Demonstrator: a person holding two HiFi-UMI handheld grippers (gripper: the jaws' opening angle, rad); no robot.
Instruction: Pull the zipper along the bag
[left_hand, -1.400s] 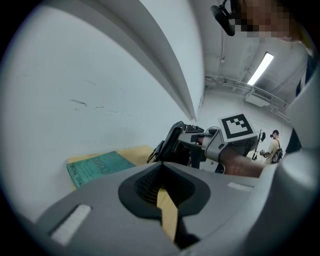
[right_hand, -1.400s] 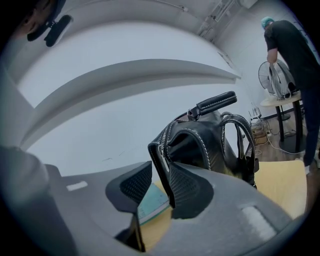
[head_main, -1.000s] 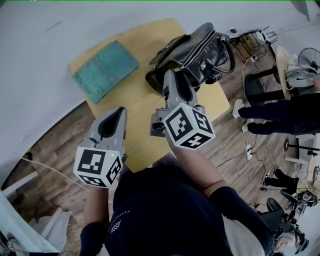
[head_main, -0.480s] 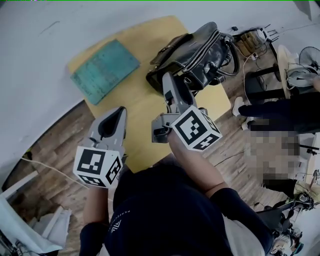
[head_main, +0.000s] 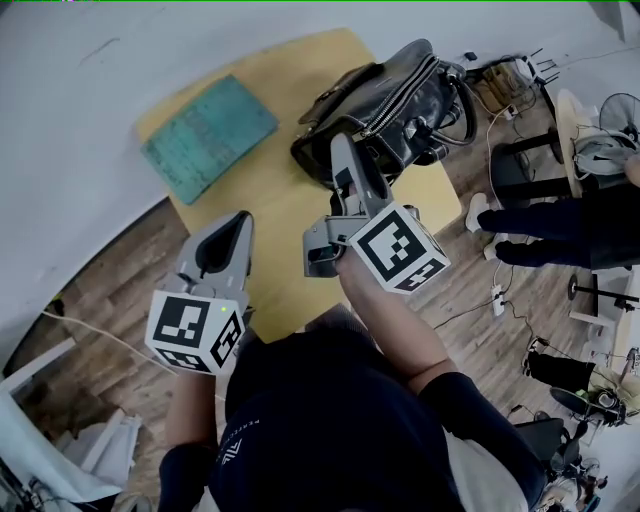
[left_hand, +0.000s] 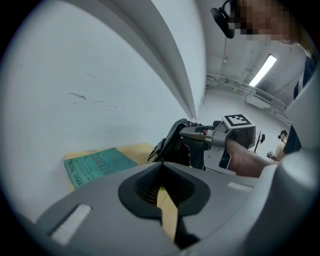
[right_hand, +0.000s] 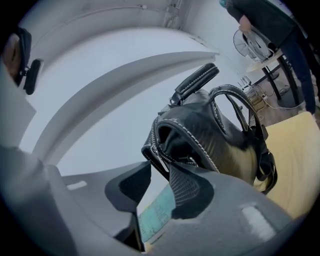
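Right gripper at the mouth of the black bag, left gripper idle

The black bag (head_main: 385, 105) lies on its side at the far right end of the yellow tabletop (head_main: 270, 215), its zipper gaping open, and a teal book (head_main: 208, 135) lies well apart from it on the left. The right gripper (head_main: 342, 150) reaches the near end of the bag. Its fingers (right_hand: 189, 192) stand apart and have just been closing, with the metal zipper pull (right_hand: 159, 160) at the tip of one finger rather than in the gap; whether it touches the pad is hard to tell. The left gripper (head_main: 236, 225) hovers above the near part of the tabletop, fingers (left_hand: 150, 182) together on nothing
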